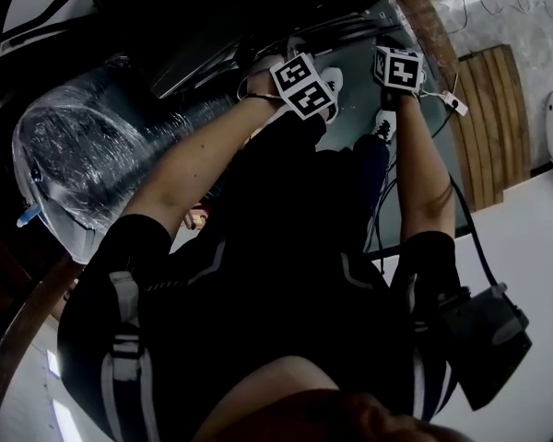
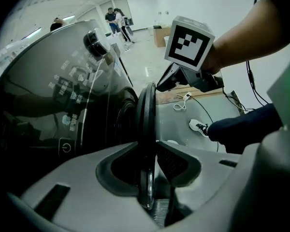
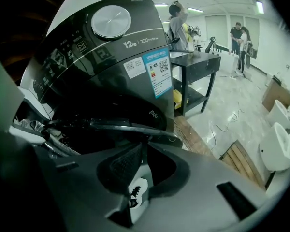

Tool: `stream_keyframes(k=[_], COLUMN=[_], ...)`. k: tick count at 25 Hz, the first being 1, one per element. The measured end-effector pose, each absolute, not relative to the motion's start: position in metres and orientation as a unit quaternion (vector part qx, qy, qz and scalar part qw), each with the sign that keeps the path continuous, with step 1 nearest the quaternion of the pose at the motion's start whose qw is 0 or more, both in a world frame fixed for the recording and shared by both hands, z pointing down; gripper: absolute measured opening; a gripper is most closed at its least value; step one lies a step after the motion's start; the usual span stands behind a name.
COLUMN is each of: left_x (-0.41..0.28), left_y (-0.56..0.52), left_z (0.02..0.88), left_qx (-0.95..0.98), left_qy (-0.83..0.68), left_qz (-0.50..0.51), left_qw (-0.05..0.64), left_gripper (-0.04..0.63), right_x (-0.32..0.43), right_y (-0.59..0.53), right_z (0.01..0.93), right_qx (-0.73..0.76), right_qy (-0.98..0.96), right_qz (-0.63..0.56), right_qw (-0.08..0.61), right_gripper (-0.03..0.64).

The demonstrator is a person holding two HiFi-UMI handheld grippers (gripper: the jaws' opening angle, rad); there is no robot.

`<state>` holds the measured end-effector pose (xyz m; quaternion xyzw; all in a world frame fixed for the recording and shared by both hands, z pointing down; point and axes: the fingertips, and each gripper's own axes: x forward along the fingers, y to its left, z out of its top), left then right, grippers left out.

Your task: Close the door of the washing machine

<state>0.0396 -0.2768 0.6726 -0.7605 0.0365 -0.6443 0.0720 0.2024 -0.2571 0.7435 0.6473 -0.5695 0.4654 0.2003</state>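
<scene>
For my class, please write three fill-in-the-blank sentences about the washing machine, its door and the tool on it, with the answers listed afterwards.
1. The door of the washing machine stands ___, not shut.
2. The door's edge sits ___ the jaws of the left tool.
3. The shoe on the floor is ___ in colour.
Missing words: open; between; white.

**Background items, located off the black table**

Black table (image 3: 198, 64) stood on pale floor. Yellow item (image 3: 178, 96) sat on its lower shelf. One person (image 3: 176, 21) stood at its left end, two more people (image 3: 240, 37) well beyond its right end. White cable (image 3: 224, 122) lay on the floor right of it, slatted wooden board (image 3: 239, 160) past the cable. White fixtures (image 3: 276, 151) sat far right.
</scene>
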Motion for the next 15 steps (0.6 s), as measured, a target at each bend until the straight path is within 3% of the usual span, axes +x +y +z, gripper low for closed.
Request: stream_keyframes(k=[5,15], left_x=[0.037,0.033], left_y=[-0.279,-0.299], left_z=[0.673,0.664], left_qx=[-0.753,-0.751], left_qy=[0.062,0.136], left_qz=[-0.653,-0.646], left_qw=[0.047,0.016], left_gripper=[0.123,0.104], right_x=[0.204,0.216], right_y=[-0.258,-0.295], right_z=[0.755,0.751], right_qx=[0.63,0.635], right_qy=[-0.573,-0.601], right_qz=[0.481,0.436], right_qw=[0.211,0.211], right_gripper=[0.008,0.006])
